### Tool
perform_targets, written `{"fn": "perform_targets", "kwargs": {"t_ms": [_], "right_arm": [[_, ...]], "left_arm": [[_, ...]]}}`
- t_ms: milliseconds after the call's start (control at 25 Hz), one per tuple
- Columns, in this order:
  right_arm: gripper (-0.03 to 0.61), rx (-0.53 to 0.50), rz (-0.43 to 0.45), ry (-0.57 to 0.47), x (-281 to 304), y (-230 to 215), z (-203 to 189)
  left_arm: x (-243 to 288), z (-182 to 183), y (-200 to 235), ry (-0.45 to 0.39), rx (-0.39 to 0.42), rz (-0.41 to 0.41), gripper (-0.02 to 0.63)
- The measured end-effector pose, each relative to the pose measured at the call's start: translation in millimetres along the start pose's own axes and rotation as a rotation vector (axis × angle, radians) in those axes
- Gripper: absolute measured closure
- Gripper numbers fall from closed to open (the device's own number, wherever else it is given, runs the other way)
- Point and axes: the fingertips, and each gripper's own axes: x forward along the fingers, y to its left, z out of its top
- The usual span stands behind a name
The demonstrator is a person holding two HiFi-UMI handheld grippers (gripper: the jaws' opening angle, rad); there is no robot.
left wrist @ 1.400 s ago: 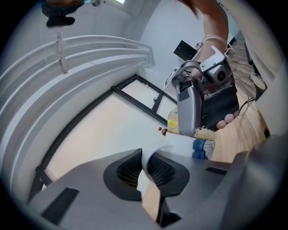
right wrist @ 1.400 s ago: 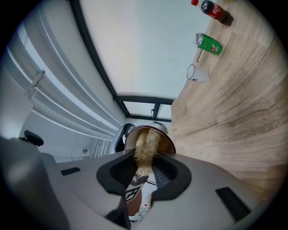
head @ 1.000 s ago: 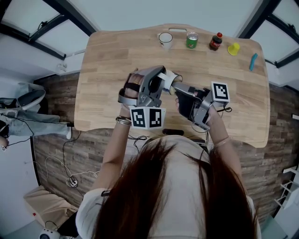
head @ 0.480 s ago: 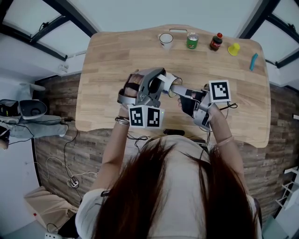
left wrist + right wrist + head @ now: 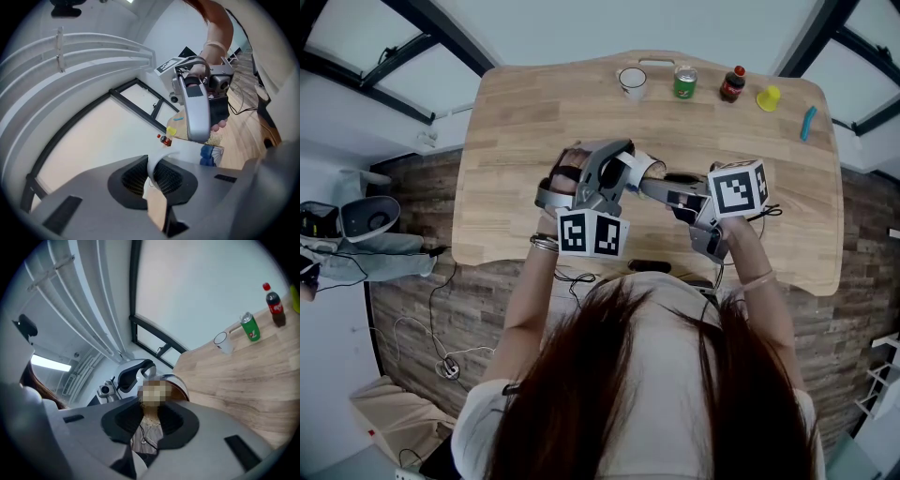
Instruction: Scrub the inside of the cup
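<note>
Both tongs meet over the near middle of the worktop (image 5: 506,141). My left tongs (image 5: 626,167) are closed on a thin white edge of the cup (image 5: 645,169), which is white with a blue mark on its side. The cup is held up off the wood with its mouth turned toward my right. My right tongs (image 5: 664,186) are clamped tight on a straw-coloured scrubber (image 5: 149,430), whose far end goes into the cup's mouth. In the left gripper view the grey body of the right tongs stands across the opening. I make out only a fringe of fibres beside the rim there, and nothing of the inside. In the head view the left marker cube (image 5: 594,234) and the right marker cube (image 5: 736,187) cover parts of the tongs, and the person's hair (image 5: 656,375) fills the lower half. Along the far edge, well apart from the work, stand a second white cup (image 5: 631,81), a green can (image 5: 685,82) and a dark bottle (image 5: 733,84) with a red cap. To their right are a small yellow object (image 5: 769,97) and a blue object (image 5: 807,123).
</note>
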Motion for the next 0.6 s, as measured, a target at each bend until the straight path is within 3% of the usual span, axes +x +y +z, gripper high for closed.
{"fn": "perform_targets", "kwargs": {"t_ms": [600], "right_arm": [[0.477, -0.339, -0.111, 0.18, 4, 2, -15]], "left_arm": [[1, -1, -8, 0.01, 0.006, -0.05, 0.584]]}}
